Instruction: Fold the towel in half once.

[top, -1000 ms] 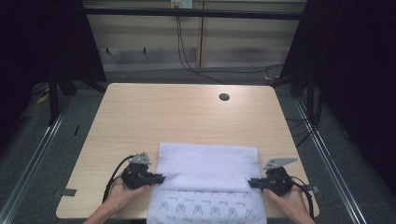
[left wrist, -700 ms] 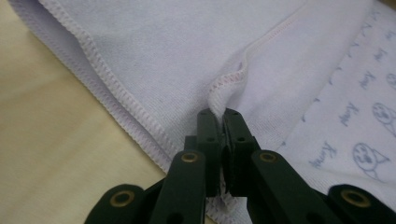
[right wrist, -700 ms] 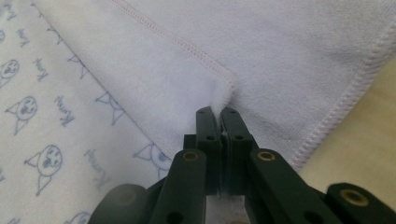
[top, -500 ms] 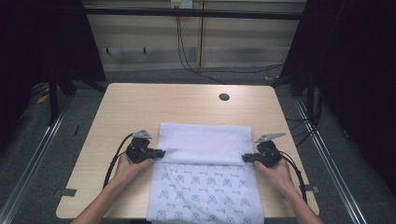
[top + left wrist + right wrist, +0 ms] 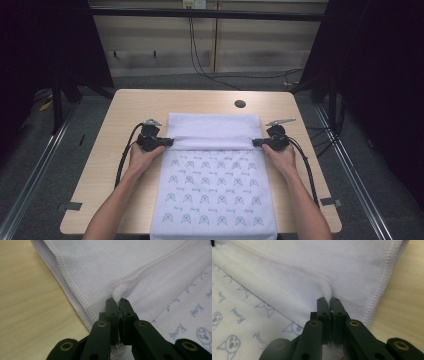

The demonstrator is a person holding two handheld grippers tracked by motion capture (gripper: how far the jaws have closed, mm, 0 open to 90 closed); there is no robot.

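Observation:
A white towel point(image 5: 215, 180) printed with small blue cat faces lies on the wooden table point(image 5: 125, 110), its near end hanging over the front edge. My left gripper point(image 5: 167, 142) is shut on the towel's left edge point(image 5: 117, 293). My right gripper point(image 5: 256, 143) is shut on the right edge point(image 5: 329, 293). Both pinch a stitched hem, and the cloth is folded between them, with a plain white band point(image 5: 212, 131) lying beyond the fold line.
A small dark round hole point(image 5: 240, 104) sits in the table near its far edge. Bare wood lies left and right of the towel. Black cables point(image 5: 125, 155) trail from both grippers. Dark frames and a grey floor surround the table.
Both grippers have moved away from the person toward the table's far side, dragging the towel's pinched edges with them. More of the printed side now lies exposed near the front.

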